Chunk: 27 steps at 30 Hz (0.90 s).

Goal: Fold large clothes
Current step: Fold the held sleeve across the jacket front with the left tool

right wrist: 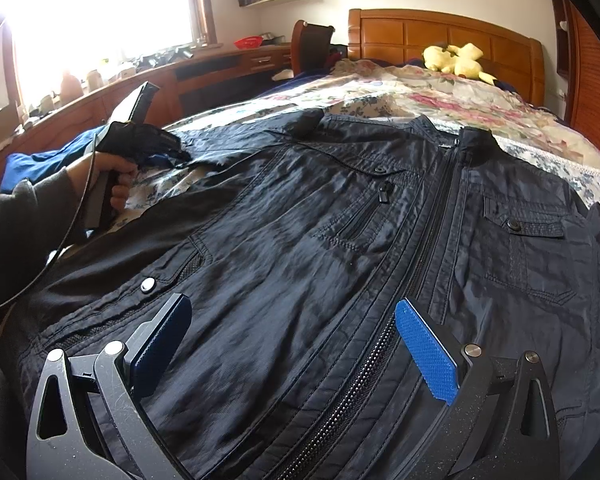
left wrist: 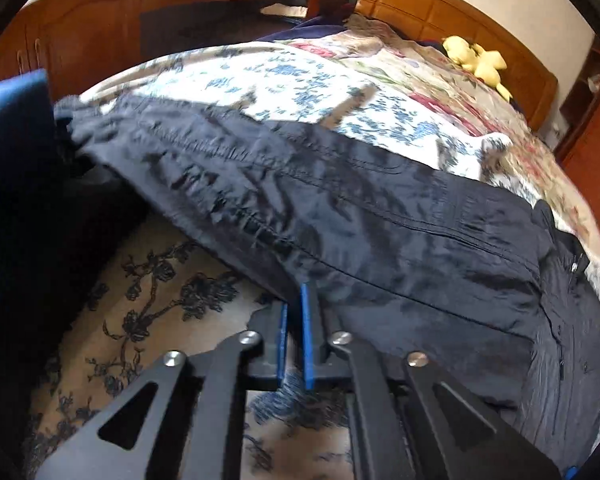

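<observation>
Black zip-front nylon jacket (right wrist: 300, 240) lies front-up, collar toward the wooden headboard (right wrist: 444, 36) (hem cropped). Left gripper (left wrist: 294, 320) pinches its sleeve; right gripper (right wrist: 296, 344) hovers spread.

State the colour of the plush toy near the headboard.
Pale yellow plush toy; clearest in the right wrist view.

A black, slightly shiny zip-front jacket (right wrist: 320, 248) lay front-up and spread on the floral bedspread, collar toward the headboard, zipper closed. It bore a zipped chest pocket and flapped snap pockets. One creased sleeve (left wrist: 300, 184) stretched sideways, its edge lifted off the bedding.
</observation>
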Tool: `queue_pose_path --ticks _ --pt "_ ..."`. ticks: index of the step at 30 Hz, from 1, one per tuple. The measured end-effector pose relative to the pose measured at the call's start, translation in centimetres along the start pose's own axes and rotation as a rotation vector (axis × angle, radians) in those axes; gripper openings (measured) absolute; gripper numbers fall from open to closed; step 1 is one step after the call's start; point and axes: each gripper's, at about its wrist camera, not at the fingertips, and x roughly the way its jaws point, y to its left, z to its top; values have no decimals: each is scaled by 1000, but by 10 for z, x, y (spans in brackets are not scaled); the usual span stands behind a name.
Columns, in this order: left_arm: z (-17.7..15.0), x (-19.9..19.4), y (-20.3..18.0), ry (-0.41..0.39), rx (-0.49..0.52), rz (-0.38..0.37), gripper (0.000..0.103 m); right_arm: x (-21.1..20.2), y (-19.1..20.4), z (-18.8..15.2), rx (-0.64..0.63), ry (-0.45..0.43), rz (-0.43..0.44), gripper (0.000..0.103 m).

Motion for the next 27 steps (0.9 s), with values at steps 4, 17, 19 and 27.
queue_pose_path --ticks 4,17,19,27 --pt "-1 -34 -40 -86 128 8 0 0 0 0 1 1 1 103" --pt "-31 -121 -131 -82 420 -115 4 -1 3 -1 -7 -3 -6 103" --pt "-36 -126 -126 -73 429 -115 8 -2 3 -1 -8 -2 -6 103" --pt "-54 -147 -101 -90 479 -110 42 -1 3 0 -14 0 -8 103"
